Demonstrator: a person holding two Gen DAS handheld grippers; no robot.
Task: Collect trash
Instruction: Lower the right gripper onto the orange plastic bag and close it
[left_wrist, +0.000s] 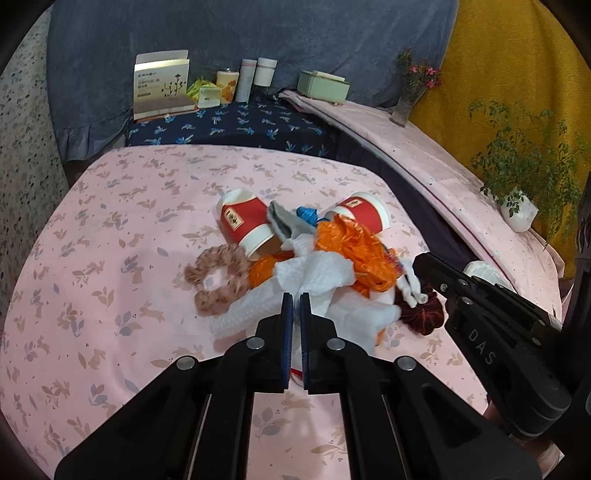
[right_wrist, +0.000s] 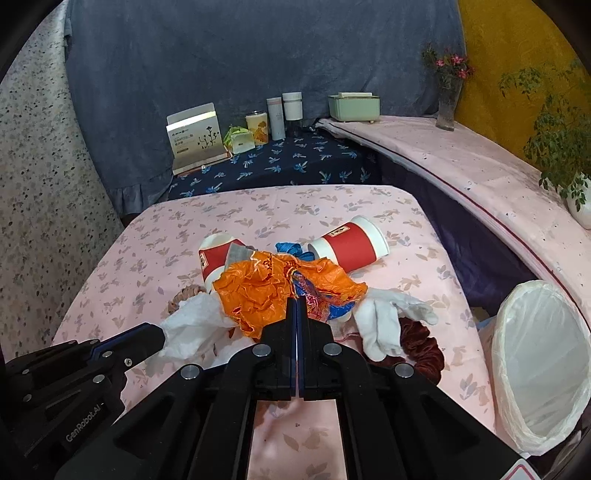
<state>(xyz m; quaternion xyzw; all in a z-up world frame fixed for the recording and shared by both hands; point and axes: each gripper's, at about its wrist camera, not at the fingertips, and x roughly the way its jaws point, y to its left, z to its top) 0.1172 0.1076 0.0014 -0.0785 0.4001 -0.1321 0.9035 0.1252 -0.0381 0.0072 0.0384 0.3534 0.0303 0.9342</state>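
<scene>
A pile of trash lies on the pink tablecloth (left_wrist: 110, 229): two red paper cups (left_wrist: 245, 219) (left_wrist: 364, 212), a crumpled orange plastic bag (left_wrist: 354, 247), white tissue (left_wrist: 314, 280), a blue scrap (left_wrist: 308, 215). My left gripper (left_wrist: 295, 301) is shut on the white tissue at the pile's near edge. My right gripper (right_wrist: 296, 304) is shut on the orange plastic bag (right_wrist: 266, 288) and holds it over the pile. The bin with a white liner (right_wrist: 543, 365) stands at the table's right edge.
A pink scrunchie (left_wrist: 218, 277), a dark red scrunchie (right_wrist: 421, 347) and a white glove (right_wrist: 384, 321) lie by the pile. Boxes and bottles (left_wrist: 251, 79) stand on the dark blue table behind. A vase (right_wrist: 448, 107) and a potted plant (left_wrist: 517, 206) stand on the right shelf.
</scene>
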